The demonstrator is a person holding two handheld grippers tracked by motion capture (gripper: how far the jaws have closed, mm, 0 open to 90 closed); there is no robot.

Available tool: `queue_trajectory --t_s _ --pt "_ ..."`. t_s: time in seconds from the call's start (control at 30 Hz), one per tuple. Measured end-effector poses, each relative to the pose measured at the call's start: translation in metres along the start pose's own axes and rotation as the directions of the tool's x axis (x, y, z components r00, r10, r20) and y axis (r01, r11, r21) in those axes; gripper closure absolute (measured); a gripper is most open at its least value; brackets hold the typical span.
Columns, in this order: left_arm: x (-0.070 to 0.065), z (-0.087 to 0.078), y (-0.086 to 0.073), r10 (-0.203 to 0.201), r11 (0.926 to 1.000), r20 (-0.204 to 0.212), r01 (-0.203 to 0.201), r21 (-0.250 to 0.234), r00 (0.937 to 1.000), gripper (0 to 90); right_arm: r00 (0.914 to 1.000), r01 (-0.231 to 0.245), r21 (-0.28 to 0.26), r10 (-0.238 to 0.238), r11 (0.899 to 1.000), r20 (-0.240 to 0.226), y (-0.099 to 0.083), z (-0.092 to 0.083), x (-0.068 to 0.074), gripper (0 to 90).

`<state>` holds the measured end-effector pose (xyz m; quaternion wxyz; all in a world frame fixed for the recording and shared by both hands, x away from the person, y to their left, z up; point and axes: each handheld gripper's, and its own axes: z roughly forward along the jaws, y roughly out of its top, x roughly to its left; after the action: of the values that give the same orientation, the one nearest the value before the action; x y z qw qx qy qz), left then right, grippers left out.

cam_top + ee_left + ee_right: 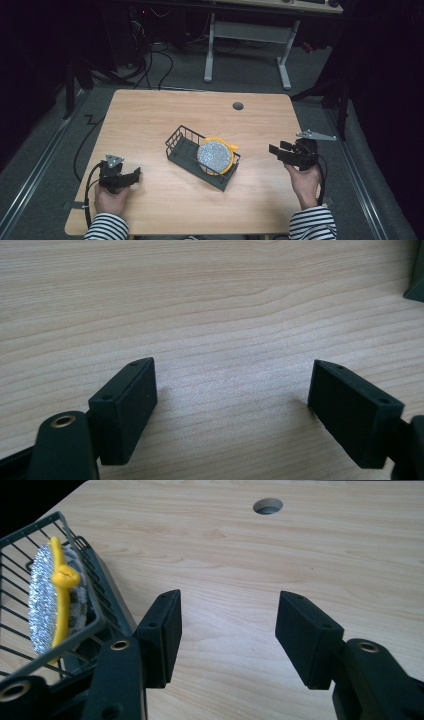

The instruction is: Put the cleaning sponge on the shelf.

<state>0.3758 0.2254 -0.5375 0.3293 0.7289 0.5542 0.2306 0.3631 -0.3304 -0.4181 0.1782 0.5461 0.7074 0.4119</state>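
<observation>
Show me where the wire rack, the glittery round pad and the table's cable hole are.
wire rack [180, 137]: high view, on its far rim.
glittery round pad [214, 155]: high view, middle of its silver face.
cable hole [267, 505]: right gripper view, its centre.

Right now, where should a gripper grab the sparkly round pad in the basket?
Probably the pad's top edge, where its yellow rim sticks up above the basket. It stands on edge, leaning on the basket's right end wall, so come from above with one jaw on each flat face. The right gripper, open, is closer.
</observation>
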Motion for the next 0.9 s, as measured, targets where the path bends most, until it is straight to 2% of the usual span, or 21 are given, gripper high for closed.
queue_trajectory --t_s 0.2,0.33,0.5,0.57,0.83,0.9 --pt "-0.001 0.000 0.000 0.005 1.0000 -0.010 -0.004 0.003 0.9999 19.9 0.9993 -0.031 -0.024 0.031 0.999 0.023 -0.023 0.000 -0.013 41.4" --pt "0.000 0.000 0.000 0.001 1.0000 -0.004 -0.001 0.002 1.0000 19.7 0.9988 -0.035 -0.009 0.035 0.999 0.034 -0.036 0.003 -0.017 40.7" --pt "0.000 0.000 0.000 -0.001 1.0000 -0.002 0.001 0.001 1.0000 19.1 0.9961 -0.079 -0.009 0.079 0.997 0.039 -0.054 0.008 -0.025 40.2" --pt "0.000 0.000 0.000 0.000 1.0000 -0.002 0.000 0.001 1.0000 19.0 0.9958 -0.083 -0.008 0.083 0.997 0.038 -0.057 0.008 -0.027 40.1" --pt "0.000 0.000 0.000 0.000 1.0000 0.002 0.000 0.002 1.0000 18.6 0.9920 -0.096 0.019 0.095 0.995 0.083 -0.081 0.019 -0.032 39.1" --pt "0.000 0.000 0.000 0.003 1.0000 0.000 -0.003 0.003 1.0000 18.7 0.9920 -0.085 0.022 0.083 0.996 0.095 -0.085 0.021 -0.032 39.0"
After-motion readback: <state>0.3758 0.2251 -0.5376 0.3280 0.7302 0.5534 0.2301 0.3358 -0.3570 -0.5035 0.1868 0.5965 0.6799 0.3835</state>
